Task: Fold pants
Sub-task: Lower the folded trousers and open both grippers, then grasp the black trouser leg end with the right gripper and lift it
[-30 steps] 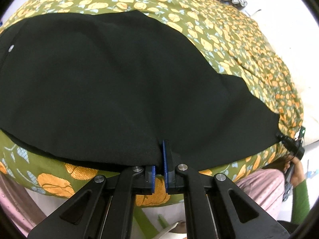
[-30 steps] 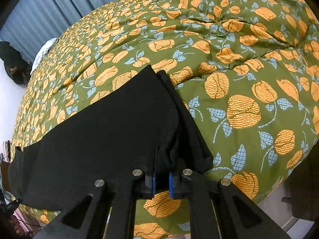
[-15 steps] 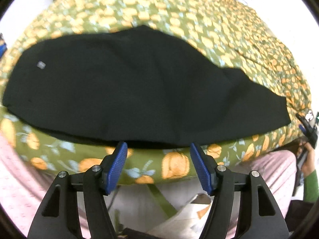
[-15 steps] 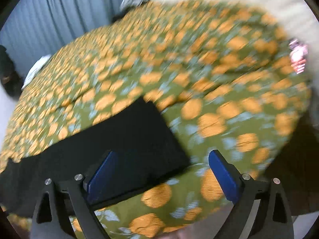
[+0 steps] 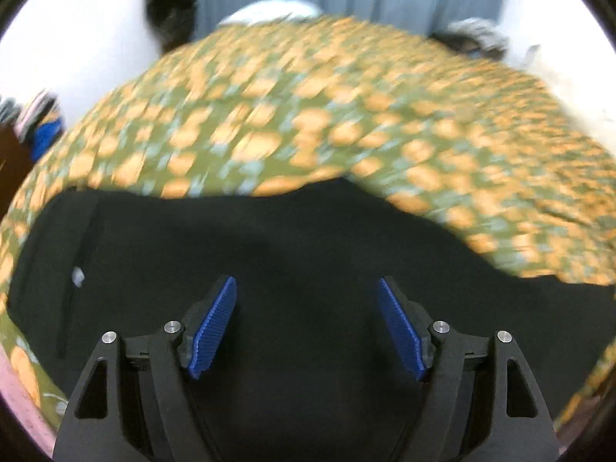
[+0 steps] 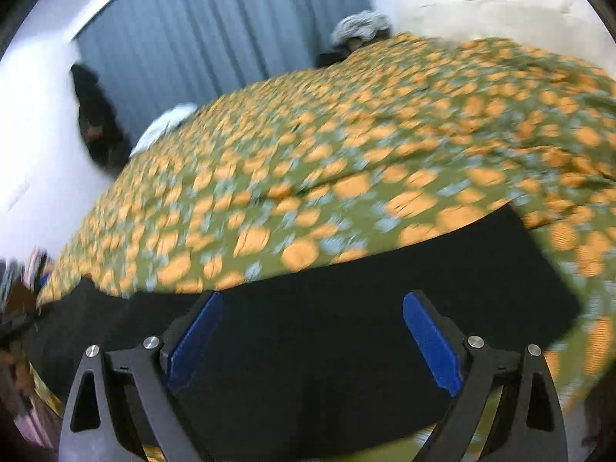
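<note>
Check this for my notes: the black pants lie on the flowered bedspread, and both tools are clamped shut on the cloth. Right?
Not quite. The black pants do lie on the flowered bedspread, but both tools are open: the left tool in the left wrist view, the right tool in the right wrist view, gripping nothing.

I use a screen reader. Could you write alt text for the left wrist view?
The open left gripper hovers over black pants lying flat on a green bedspread with an orange print, nothing between its blue pads. The picture is motion-blurred.

both tongs (image 5: pixel 307 323) (image 6: pixel 312 340) let go of pants (image 5: pixel 308 238), now open.
</note>
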